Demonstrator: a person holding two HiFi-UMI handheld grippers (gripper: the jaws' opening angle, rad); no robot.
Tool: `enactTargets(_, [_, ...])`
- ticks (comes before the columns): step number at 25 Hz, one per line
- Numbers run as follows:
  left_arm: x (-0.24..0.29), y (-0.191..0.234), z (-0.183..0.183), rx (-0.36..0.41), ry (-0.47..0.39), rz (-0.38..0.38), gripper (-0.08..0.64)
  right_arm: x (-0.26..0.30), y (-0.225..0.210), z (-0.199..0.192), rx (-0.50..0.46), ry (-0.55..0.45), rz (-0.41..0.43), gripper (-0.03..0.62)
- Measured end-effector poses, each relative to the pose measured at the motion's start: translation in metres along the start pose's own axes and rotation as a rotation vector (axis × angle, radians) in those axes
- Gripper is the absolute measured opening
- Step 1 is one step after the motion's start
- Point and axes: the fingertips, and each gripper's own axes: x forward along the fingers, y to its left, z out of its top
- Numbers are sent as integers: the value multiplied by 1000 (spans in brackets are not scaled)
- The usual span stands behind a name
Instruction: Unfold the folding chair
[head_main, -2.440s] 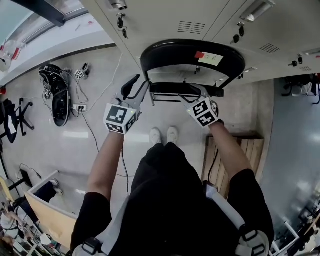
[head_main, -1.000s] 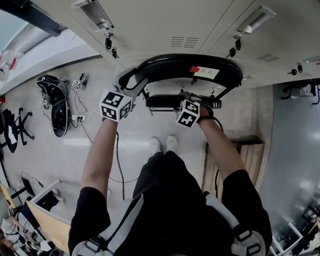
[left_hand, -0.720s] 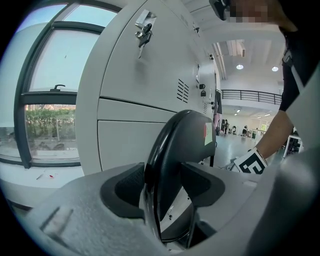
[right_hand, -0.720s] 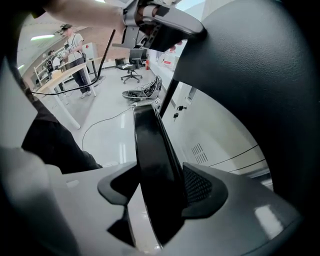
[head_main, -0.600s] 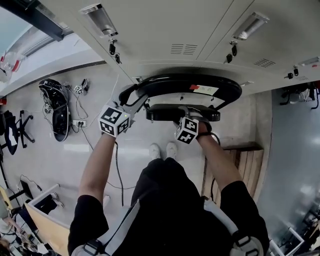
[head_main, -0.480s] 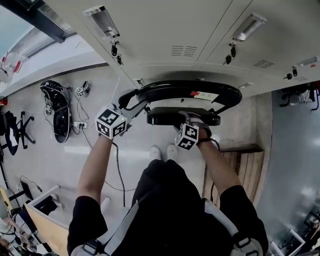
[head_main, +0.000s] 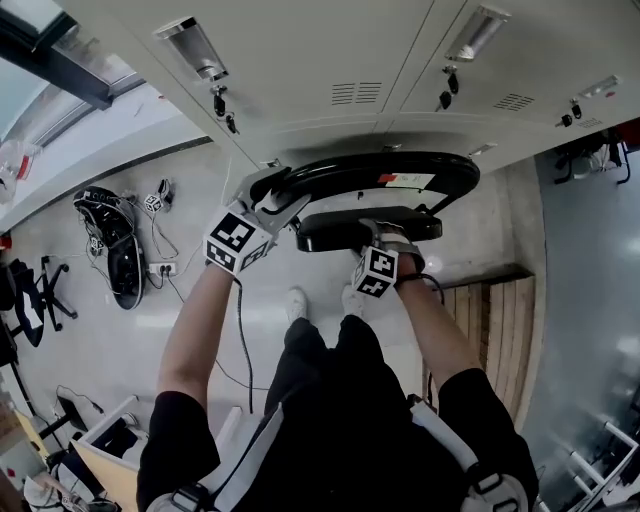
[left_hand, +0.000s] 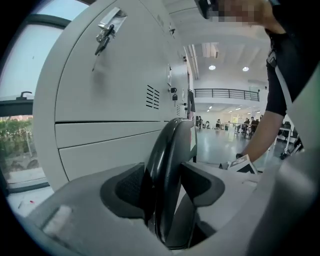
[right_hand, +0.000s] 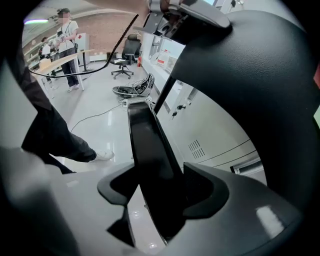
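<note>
While each gripper clamped a part of it, the chair (head_main: 330, 176) stood at upper centre of the head view, close before the lockers (head_main: 330, 60).
Left gripper (head_main: 268, 192) had its jaws pinching the left edge of the curved black backrest (left_hand: 167, 165); right gripper (head_main: 384, 236) had its jaws pinching the rim of the seat (right_hand: 147, 150), which lay just below the backrest.
</note>
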Motion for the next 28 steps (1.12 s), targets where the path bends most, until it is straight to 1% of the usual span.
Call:
enactTargets(3, [-2, -2, 2, -15, 0, -57, 225, 2, -2, 1, 31, 11, -29, 278])
enactTargets(5, [-2, -9, -1, -27, 15, -91, 218, -2, 4, -1, 99, 10, -38, 296])
enactTargets(8, [-7, -16, -7, -50, 33, -97, 215, -18, 11, 4, 286, 6, -29, 342])
enactTargets(10, [-11, -15, -10, -57, 45, -95, 215, -37, 10, 10, 418, -16, -62, 336])
enactTargets(12, [-13, -14, -11, -61, 59, -99, 215, -60, 5, 10, 592, -58, -124, 316])
enactTargets(13, [-13, -14, -11, -63, 64, -100, 215, -71, 2, 6, 707, -82, -154, 313])
enactTargets(15, [-13, -17, -12, -64, 65, -104, 215, -85, 0, -8, 982, -133, -202, 323])
enactTargets(17, [-10, -20, -11, -63, 63, -121, 215, -89, -2, -28, 1263, -185, -241, 371])
enactTargets(19, [-9, -22, -8, -61, 60, -136, 215, -93, -6, -42, 1489, -229, -296, 379])
enactTargets(21, [-10, -24, -7, -61, 53, -138, 216, -99, -7, -50, 1650, -257, -350, 383])
enactTargets(22, [-11, -25, -6, -61, 50, -137, 215, -100, -8, -50, 1721, -276, -362, 387])
enactTargets(25, [-17, -31, -8, -62, 60, -155, 211, -95, -5, -48, 1927, -331, -355, 394])
enactTargets(26, [-19, -36, -9, -59, 65, -167, 204, -91, -3, -49, 1986, -331, -355, 394])
enactTargets(28, [-22, -45, -11, -45, 67, -198, 198, -80, 2, -55, 2083, -296, -374, 404])
